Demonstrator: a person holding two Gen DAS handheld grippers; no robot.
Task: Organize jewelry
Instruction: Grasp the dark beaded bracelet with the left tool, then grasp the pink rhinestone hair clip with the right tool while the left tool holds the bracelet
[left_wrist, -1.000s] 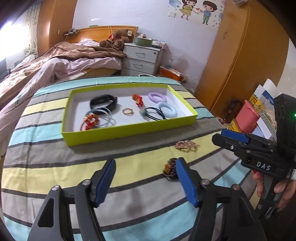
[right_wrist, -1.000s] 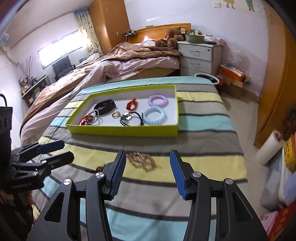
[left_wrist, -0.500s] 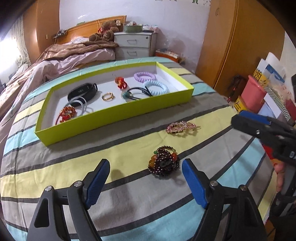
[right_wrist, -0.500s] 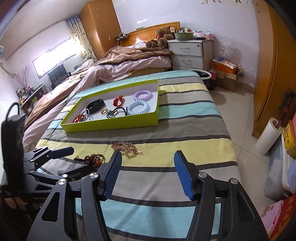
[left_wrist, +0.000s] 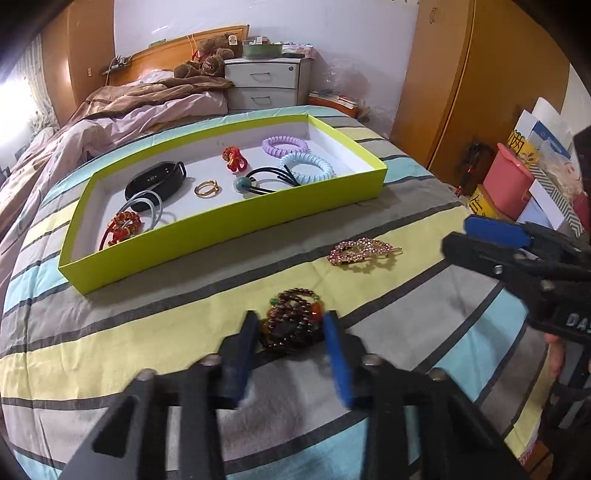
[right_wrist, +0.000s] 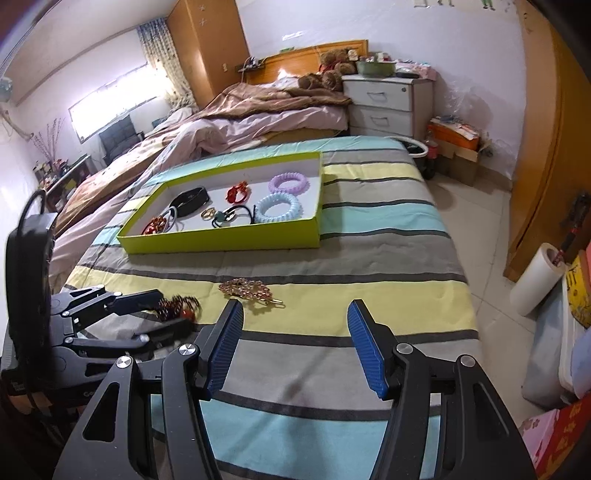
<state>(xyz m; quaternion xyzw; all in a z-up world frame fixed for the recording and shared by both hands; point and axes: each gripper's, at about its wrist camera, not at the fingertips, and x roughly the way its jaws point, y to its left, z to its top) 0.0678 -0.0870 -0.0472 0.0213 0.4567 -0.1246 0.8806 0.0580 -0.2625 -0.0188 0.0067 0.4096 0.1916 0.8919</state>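
Note:
A dark beaded bracelet (left_wrist: 291, 325) lies on the striped bedspread, and my left gripper (left_wrist: 291, 326) has closed on it, a blue finger at each side. The right wrist view shows the same bracelet (right_wrist: 179, 306) between the left gripper's fingers. A pink-gold jewelled hair clip (left_wrist: 360, 251) lies loose to the right, also in the right wrist view (right_wrist: 247, 290). The lime-green tray (left_wrist: 229, 229) behind holds hair ties, a ring, a black band and spiral ties. My right gripper (right_wrist: 295, 339) is open and empty above the bedspread, near the clip.
The tray (right_wrist: 225, 240) sits mid-bed. The bed edge drops to a tiled floor (right_wrist: 480, 206) on the right. A pink bin (left_wrist: 508, 184) and boxes stand beside the bed. A white nightstand (left_wrist: 266, 85) and a second bed lie beyond.
My left gripper moved forward and down onto the beaded bracelet and its fingers closed from wide open onto it. My right gripper stayed open and drew back slightly.

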